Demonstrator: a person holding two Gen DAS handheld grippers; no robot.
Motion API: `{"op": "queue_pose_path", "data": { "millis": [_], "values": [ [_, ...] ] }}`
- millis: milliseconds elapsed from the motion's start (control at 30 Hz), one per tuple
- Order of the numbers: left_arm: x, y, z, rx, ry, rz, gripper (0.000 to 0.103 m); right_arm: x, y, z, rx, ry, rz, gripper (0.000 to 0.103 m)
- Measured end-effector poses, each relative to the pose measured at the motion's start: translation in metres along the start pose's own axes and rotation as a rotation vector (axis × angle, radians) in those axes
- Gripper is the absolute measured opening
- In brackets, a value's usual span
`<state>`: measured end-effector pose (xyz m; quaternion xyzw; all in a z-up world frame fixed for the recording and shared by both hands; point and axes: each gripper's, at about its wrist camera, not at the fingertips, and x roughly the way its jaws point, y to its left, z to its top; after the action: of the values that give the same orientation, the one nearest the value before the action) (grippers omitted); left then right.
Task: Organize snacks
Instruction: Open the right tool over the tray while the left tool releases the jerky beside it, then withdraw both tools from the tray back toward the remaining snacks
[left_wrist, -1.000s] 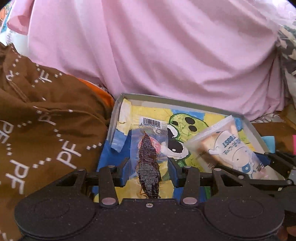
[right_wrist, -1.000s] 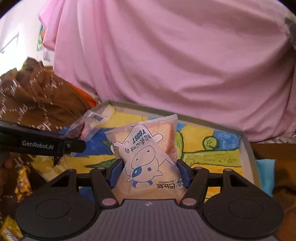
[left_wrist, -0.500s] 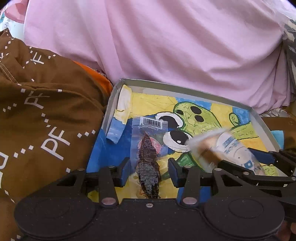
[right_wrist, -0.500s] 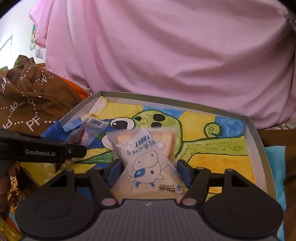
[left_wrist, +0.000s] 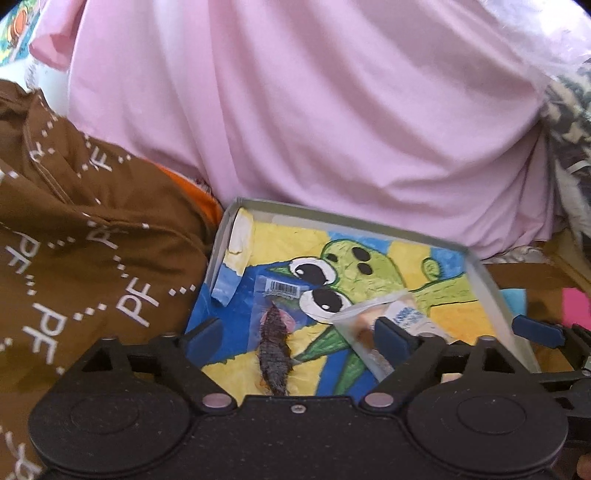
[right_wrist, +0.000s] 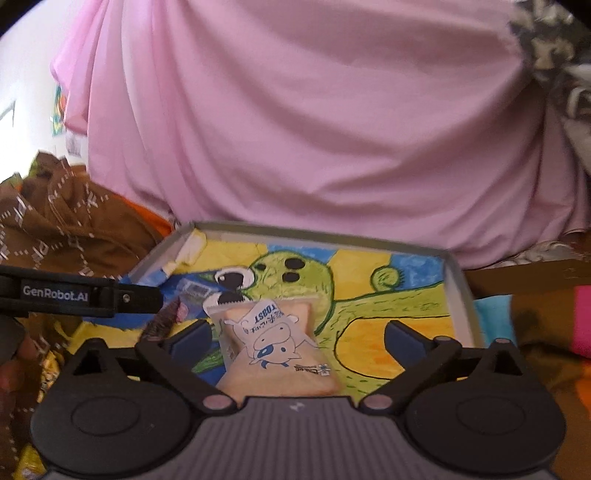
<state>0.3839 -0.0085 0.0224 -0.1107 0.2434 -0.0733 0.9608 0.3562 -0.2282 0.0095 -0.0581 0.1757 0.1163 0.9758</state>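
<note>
Both tools gape wide over the tray (right_wrist: 456, 273). Toast packet (right_wrist: 275, 341) lies between the right tool (right_wrist: 297, 338) fingers; dried-fish packet (left_wrist: 273, 347) runs lengthwise between the left tool (left_wrist: 297, 334) fingers.

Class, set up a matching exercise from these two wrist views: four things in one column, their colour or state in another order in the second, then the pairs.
1. toast packet
2. dried meat packet
3. tray
4. draped cloth

A. pink
B. grey rim, cartoon lining
C. clear, with barcode label
D. white, with blue cow

Pairs: 1-D, 2-C, 3-B, 4-A
</note>
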Motion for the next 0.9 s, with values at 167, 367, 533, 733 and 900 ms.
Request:
{"op": "queue_pose_path", "data": {
  "millis": [167,367,533,733,900],
  "values": [
    [-0.035,-0.007,-0.005,0.017,-0.029,0.006,0.101,-0.035,0.003,0.003,-0.006,-0.04,-0.033,0.103],
    [-0.075,-0.018,-0.021,0.034,-0.038,0.008,0.102,-0.081,0.009,0.001,0.015,-0.072,-0.035,0.103],
    [-0.102,-0.026,-0.039,0.054,-0.03,-0.006,0.102,-0.12,0.012,-0.01,0.022,-0.087,-0.053,0.103],
    [-0.128,-0.028,-0.059,0.063,-0.006,-0.024,0.102,-0.168,0.016,-0.03,0.033,-0.096,-0.085,0.103],
    [-0.153,-0.025,-0.081,0.081,0.021,-0.028,0.102,-0.2,0.018,-0.054,0.039,-0.067,-0.094,0.103]
  ]
}}
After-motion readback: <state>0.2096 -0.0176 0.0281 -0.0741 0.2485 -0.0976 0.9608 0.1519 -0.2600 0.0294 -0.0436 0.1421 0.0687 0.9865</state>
